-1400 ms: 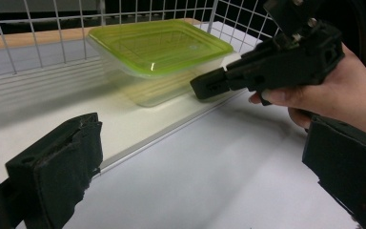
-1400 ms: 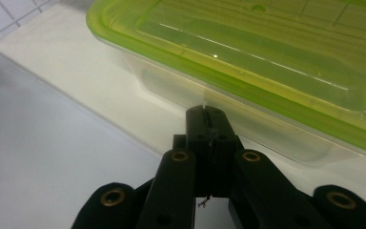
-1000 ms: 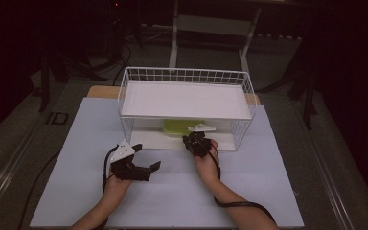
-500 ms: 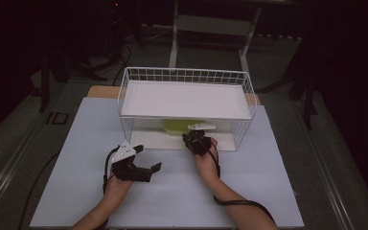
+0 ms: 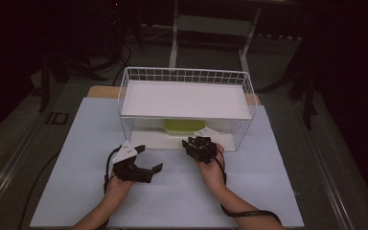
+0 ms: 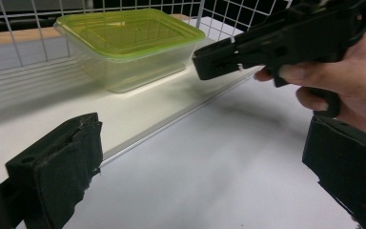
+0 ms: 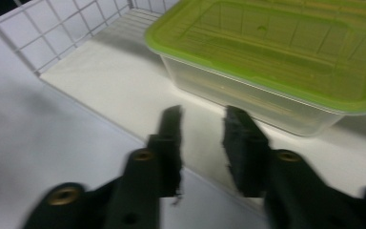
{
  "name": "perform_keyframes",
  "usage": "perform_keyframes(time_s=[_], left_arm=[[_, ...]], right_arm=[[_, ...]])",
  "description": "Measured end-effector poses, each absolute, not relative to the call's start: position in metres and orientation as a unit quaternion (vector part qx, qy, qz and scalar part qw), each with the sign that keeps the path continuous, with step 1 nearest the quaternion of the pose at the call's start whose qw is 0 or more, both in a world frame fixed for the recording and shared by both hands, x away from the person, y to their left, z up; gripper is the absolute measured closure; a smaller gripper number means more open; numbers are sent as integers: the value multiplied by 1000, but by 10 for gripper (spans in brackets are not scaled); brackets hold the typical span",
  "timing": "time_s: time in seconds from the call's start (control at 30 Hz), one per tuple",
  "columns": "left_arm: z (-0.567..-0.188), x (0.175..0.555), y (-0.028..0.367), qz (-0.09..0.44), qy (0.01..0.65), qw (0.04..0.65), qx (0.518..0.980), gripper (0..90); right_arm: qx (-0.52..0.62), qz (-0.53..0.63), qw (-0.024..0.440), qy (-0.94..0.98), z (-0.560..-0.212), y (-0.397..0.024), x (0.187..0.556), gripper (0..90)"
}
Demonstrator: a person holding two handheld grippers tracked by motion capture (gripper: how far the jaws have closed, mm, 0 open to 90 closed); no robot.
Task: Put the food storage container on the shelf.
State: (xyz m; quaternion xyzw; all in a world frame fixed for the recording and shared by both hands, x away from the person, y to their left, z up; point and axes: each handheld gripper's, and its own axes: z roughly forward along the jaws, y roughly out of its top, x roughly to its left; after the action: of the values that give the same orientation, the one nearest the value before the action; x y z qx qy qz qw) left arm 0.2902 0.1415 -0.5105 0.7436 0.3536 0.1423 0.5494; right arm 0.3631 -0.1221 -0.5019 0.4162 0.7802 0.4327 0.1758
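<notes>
A clear plastic container with a green lid (image 5: 184, 126) stands on the lower white shelf board (image 5: 163, 141) of a white wire rack (image 5: 187, 76). My right gripper (image 5: 195, 142) sits at the board's front edge, just short of the container (image 7: 286, 52). Its jaws have just been opening; in the right gripper view (image 7: 202, 119) they stand partly apart with nothing between them. My left gripper (image 5: 150, 158) rests on the table in front of the rack. Its pads (image 6: 62, 167) are spread wide and empty, and they point towards the container (image 6: 128, 45) and the right gripper (image 6: 276, 43).
The rack's upper white shelf (image 5: 187, 98) hangs over the container, leaving a low gap. Wire mesh walls (image 7: 62, 33) close the rack's sides and back. A pale sheet (image 5: 172, 196) covers the table; dark floor and furniture legs lie beyond it.
My right gripper's jaws have opened from shut, and it has drawn slightly back from the container towards the person. The left gripper and the container have stayed put.
</notes>
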Motion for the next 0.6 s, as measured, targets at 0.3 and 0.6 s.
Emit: perform_keyframes(time_s=[0.3, 0.6], left_arm=[[-504, 291, 132, 126, 330, 554, 754, 4], [-486, 286, 129, 115, 308, 569, 753, 4]], right_arm=[[393, 453, 159, 784, -491, -131, 341, 260], [368, 477, 125, 788, -479, -146, 329, 179]])
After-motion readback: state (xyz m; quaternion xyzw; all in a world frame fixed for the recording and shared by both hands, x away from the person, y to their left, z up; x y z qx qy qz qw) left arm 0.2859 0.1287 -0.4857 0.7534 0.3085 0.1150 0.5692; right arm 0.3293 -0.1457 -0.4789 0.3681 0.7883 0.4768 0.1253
